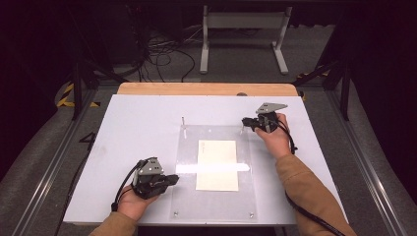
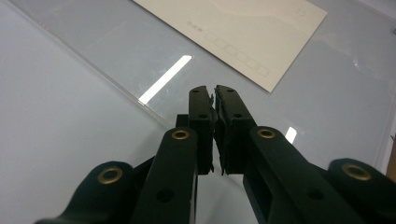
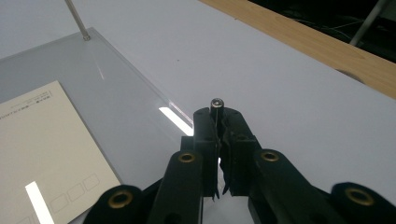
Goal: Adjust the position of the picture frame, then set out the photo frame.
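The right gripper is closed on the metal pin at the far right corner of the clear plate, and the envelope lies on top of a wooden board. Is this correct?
Not quite. The envelope lies on the clear plate, not on a wooden board; the high view shows this. The rest holds: the right gripper is closed on the pin at the plate's far right corner, as the right gripper view shows.

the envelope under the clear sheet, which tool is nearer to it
Left. The left tool sits at the clear sheet's left edge, level with the envelope's lower part. The right tool is farther off, shut on an upright pin at the sheet's far right corner.
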